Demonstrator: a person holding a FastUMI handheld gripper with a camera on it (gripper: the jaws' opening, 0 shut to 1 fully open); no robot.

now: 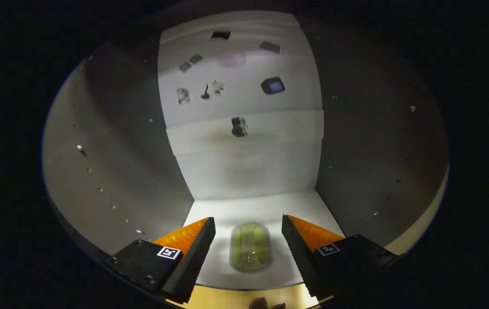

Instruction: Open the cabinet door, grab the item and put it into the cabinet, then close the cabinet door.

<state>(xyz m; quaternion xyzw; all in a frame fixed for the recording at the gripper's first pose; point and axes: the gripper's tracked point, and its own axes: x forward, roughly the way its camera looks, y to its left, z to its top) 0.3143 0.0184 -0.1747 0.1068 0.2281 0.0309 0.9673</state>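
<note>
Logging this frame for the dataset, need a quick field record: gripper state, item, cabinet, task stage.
gripper: open, fingers apart with gaps either side of the item
item: greenish translucent container, lying between the fingers on the cabinet floor
cabinet: interior in view, side walls and back panel
other: small fitting on back panel
task stage: item inside cabinet, released; door closing not yet done

The single fisheye camera rides on the gripper (249, 225), just behind its jaws, which stand apart. It looks forward and slightly down into the cabinet (369, 141) from close at its mouth, facing the back wall, which seems dim and blurred.
</note>
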